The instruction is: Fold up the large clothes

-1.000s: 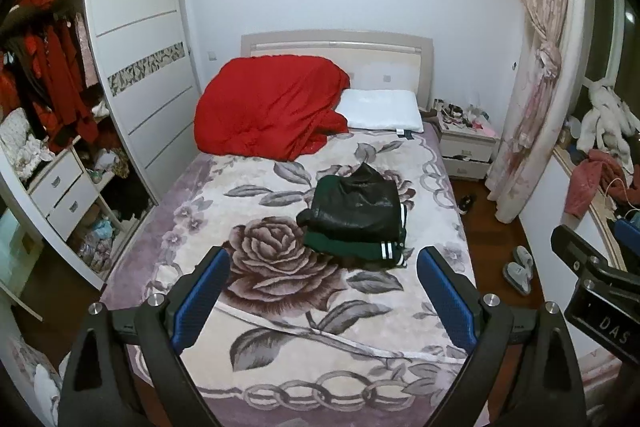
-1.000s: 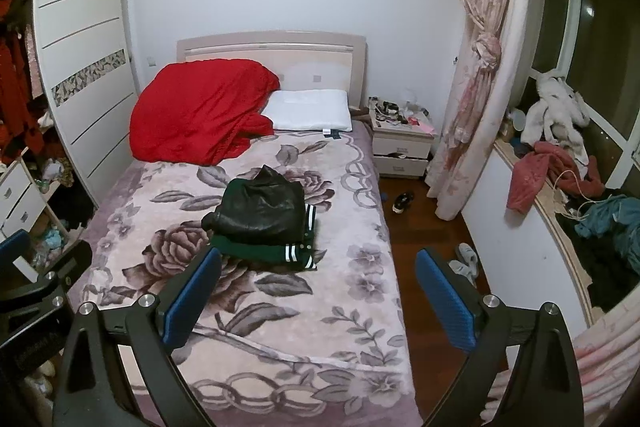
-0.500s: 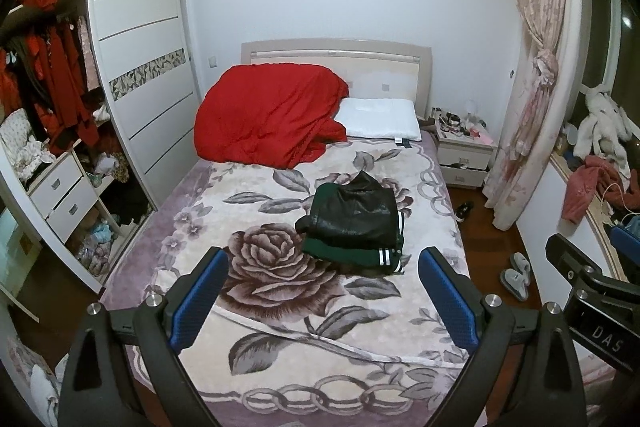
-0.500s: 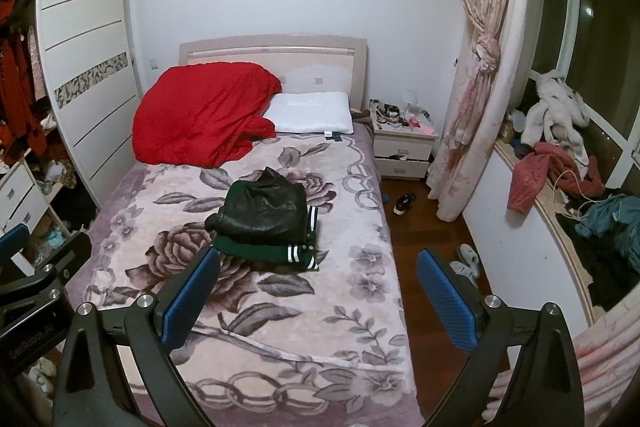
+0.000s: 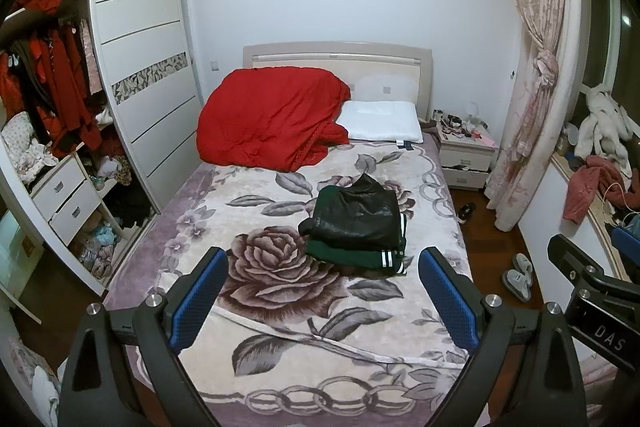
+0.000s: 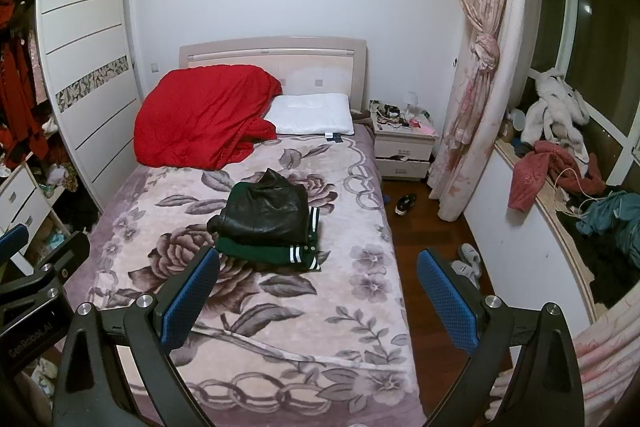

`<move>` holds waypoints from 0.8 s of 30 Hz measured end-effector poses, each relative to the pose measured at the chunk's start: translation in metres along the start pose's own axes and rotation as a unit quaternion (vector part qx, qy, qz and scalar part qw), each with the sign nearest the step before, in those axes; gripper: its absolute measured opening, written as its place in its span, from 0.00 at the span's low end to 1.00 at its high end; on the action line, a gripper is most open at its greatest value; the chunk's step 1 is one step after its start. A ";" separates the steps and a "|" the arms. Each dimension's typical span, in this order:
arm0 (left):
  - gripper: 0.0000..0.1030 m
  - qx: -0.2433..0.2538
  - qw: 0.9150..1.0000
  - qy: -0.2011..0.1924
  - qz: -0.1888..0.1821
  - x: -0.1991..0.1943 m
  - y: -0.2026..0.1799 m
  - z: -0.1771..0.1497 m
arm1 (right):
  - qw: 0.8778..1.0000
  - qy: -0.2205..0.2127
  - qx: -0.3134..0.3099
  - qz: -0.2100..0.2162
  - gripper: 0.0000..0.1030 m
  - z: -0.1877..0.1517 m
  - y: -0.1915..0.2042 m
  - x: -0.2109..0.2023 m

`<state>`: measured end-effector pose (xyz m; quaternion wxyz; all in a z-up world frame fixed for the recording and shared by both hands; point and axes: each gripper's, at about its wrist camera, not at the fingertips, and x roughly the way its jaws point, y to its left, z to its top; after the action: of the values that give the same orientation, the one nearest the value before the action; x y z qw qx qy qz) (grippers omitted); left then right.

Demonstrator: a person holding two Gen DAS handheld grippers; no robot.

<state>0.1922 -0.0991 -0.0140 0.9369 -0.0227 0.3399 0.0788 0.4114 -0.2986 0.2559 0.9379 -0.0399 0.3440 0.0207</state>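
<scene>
Folded jacket [image 5: 354, 223] on bed [image 5: 280, 291], striped hem toward foot, collar toward headboard. Left hand-held gripper [image 5: 324, 301] and right hand-held gripper [image 6: 318, 301] both spread, empty, raised above bed's foot.

We carry two black grippers. The left gripper [image 5: 323, 297] has two fingers [image 5: 199, 301] lined with blue dimpled pads, silver round screws at the joints, black triangular braces below. The right gripper [image 6: 318, 297] is built alike — its side, seen from the left, bears white letters "DAS"; the left one's side reads "GenRobot.AI".
</scene>
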 end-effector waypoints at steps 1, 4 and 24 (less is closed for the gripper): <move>0.94 -0.001 1.000 0.000 0.001 0.000 0.000 -0.001 | 1.000 0.001 0.000 -0.001 0.98 -0.001 -0.001 0.000; 0.94 -0.001 1.000 -0.001 0.000 0.000 0.000 -0.001 | 1.000 0.001 0.001 -0.001 0.98 -0.005 -0.003 -0.003; 0.94 -0.002 1.000 -0.003 0.003 -0.002 0.003 0.002 | 1.000 -0.001 0.004 -0.005 0.98 -0.015 -0.010 -0.009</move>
<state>0.1913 -0.0965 -0.0116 0.9375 -0.0236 0.3373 0.0823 0.3955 -0.3097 0.2509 0.9384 -0.0378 0.3431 0.0151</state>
